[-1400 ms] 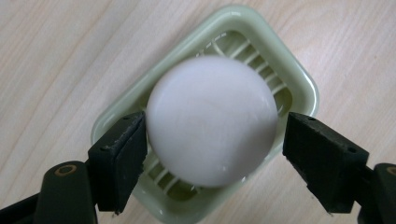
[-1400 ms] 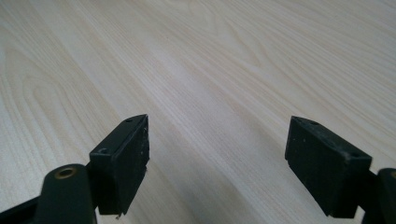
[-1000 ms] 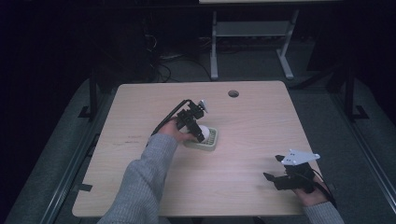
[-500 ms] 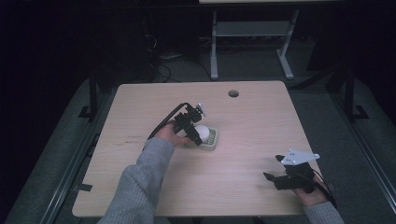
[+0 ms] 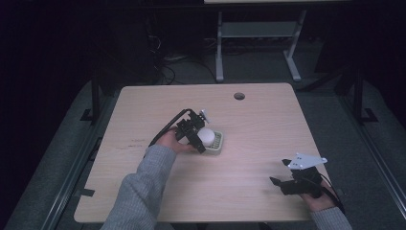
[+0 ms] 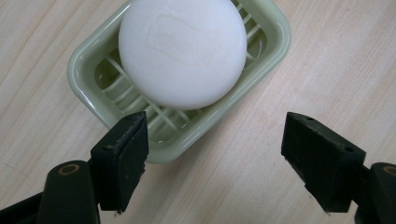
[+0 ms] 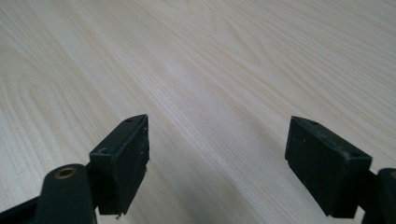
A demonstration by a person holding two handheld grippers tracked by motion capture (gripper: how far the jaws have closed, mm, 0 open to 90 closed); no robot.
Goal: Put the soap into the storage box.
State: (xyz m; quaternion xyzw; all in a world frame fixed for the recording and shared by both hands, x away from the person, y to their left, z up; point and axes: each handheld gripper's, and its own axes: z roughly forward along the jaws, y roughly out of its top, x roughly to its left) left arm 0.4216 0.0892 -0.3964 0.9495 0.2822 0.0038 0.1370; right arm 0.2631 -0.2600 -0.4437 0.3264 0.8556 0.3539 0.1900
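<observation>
Left tool (image 6: pixel 212 154) wide above soap (image 6: pixel 183 49) in dish (image 6: pixel 86 100); right tool (image 7: pixel 217 163) wide, idle. Risk: slippery soap may squirt out when gripped.

Dim, dark surroundings; sharp close-ups

We take this for a lab or test room: a bare light-wood table (image 5: pixel 268 124) with a cable hole (image 5: pixel 239 96) at its 12 o'clock edge stands on grey carpet (image 5: pixel 330 115) in a dim space. Loose cables (image 5: pixel 165 67) (coiled on the floor) lie at 11 o'clock, beside a grey metal stand (image 5: pixel 258 45).
</observation>
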